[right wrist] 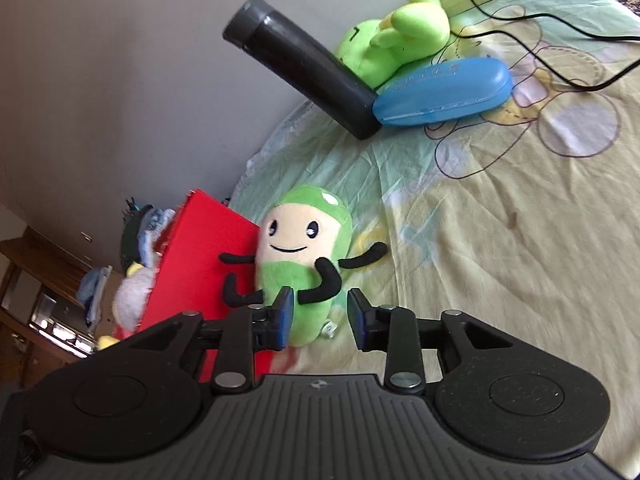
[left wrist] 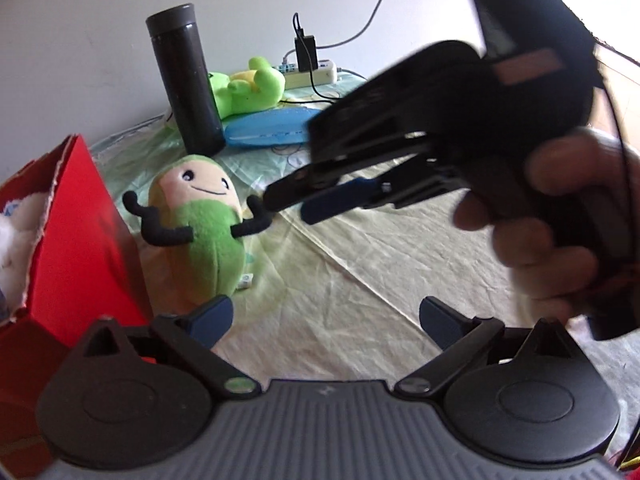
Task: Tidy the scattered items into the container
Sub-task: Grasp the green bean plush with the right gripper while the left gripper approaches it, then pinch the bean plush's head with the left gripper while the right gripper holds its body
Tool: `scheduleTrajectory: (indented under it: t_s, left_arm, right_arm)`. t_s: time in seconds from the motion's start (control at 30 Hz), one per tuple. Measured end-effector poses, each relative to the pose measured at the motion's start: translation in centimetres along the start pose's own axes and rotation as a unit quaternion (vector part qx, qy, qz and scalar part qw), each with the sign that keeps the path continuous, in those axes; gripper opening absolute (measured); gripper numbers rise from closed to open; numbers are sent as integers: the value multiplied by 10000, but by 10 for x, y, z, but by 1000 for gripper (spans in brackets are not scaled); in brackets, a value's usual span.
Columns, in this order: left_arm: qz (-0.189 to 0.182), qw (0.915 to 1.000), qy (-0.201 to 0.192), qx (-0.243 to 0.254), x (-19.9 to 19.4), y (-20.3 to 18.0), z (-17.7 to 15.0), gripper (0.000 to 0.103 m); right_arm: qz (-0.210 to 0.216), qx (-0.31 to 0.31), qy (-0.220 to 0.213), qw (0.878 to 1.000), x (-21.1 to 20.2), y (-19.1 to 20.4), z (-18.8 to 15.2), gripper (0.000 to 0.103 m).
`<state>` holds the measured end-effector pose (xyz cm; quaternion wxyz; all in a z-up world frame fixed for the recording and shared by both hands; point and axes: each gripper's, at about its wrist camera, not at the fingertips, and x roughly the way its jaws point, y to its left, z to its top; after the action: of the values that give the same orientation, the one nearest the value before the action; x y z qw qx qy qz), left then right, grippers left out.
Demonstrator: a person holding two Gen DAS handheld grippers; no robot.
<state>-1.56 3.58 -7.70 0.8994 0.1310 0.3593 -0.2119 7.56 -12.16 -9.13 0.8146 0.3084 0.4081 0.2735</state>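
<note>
Left claw [left wrist: 326,322] spread wide, nothing between its blue pads, hovering over the pale sheet-covered worktop [left wrist: 360,264]. Right claw [right wrist: 320,314] partly parted, released, gripping nothing, its tips just in front of the smiling green plush doll [right wrist: 298,264]; seen from the left wrist, held in a hand [left wrist: 560,232] and blurred. Doll lying against the side of the red box [left wrist: 80,240], touching it, at the worktop's wall-side edge. White and blue soft things already inside the box. Farther along that edge: upright black flask [left wrist: 186,80], blue case [left wrist: 272,128] touching its base, lime plush frog [left wrist: 248,88] behind, power strip [left wrist: 312,72] beyond.
</note>
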Motion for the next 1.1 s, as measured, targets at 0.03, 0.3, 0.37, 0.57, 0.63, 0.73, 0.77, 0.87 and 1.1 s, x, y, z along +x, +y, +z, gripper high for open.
scheduleTrajectory:
  t_s: [0.03, 0.3, 0.37, 0.57, 0.63, 0.73, 0.77, 0.87, 1.1]
  left_arm:
    - [0, 10000, 16, 4, 0, 1, -1, 100]
    - [26, 9999, 97, -20, 10, 8, -1, 100]
    - [-78, 9999, 98, -54, 11, 9, 0, 102]
    - [-268, 9995, 19, 176, 8, -1, 1, 102]
    - [-330, 9993, -48, 151, 3, 0, 3, 102]
    - [-499, 9986, -151, 1, -6, 4, 6, 102]
    - [-582, 9981, -191, -59, -10, 6, 7, 102]
    - [-809, 9961, -303, -188, -19, 8, 8, 102]
    - [-1203, 9898, -225, -736, -24, 20, 5, 102]
  right_arm:
    - [18, -23, 62, 10000, 7, -1, 2, 33]
    - [521, 279, 348, 9976, 41, -11, 9, 14]
    - [635, 361, 361, 9967, 35, -13, 8, 12]
    - [523, 370, 246, 9976, -8, -22, 1, 9]
    - [460, 319, 238, 9981, -26, -23, -4, 8]
    - [375, 308, 180, 9987, -51, -24, -13, 8]
    - [345, 294, 171, 9988, -58, -23, -17, 8]
    - [268, 227, 171, 9992, -79, -20, -29, 8]
    - [289, 381, 9, 9989, -115, -19, -55, 13]
